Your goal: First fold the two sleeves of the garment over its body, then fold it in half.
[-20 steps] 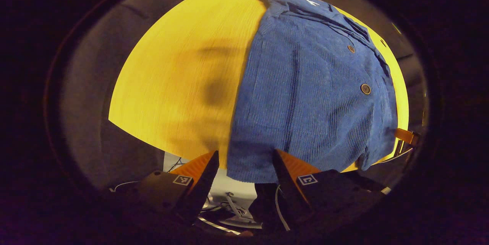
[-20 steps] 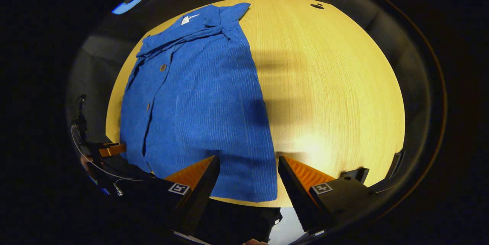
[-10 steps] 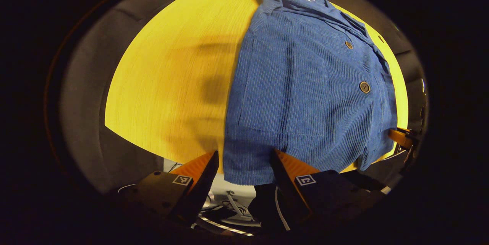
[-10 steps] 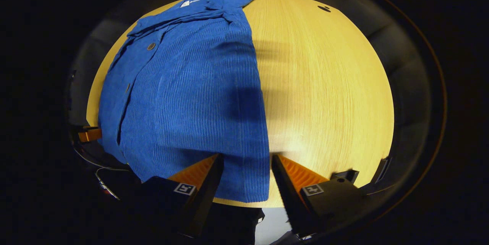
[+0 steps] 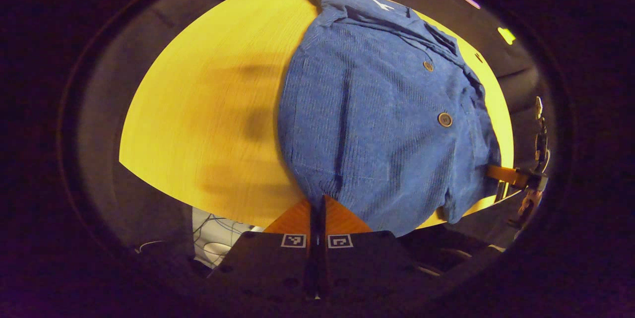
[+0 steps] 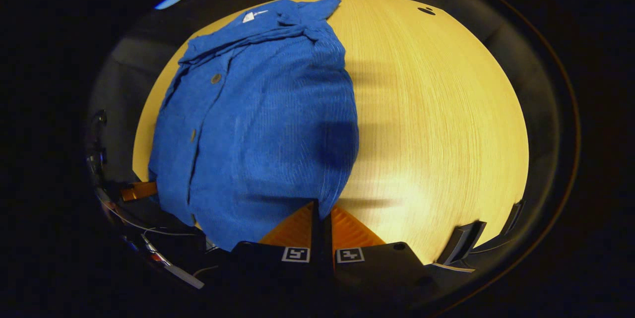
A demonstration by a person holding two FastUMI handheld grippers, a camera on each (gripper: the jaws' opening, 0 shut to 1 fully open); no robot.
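A blue corduroy shirt lies front up on the yellow wooden table, collar at the far end. In the left gripper view my left gripper is shut on the near left corner of the hem, which bunches toward its fingers. The right gripper's finger shows at the hem's far right. In the right gripper view the shirt sits left of centre on the table, and my right gripper is shut on the hem's near right corner. The left gripper pokes out at the shirt's left.
A small dark hole marks the table's far side. Cables lie on the floor below the near edge. A dark bracket sticks up at the table's near right rim. Bare wood flanks the shirt on both sides.
Both grippers went from open, straddling the hem corners, to shut on them. The hem now gathers toward each pair of fingers and its lower edge looks rounded.
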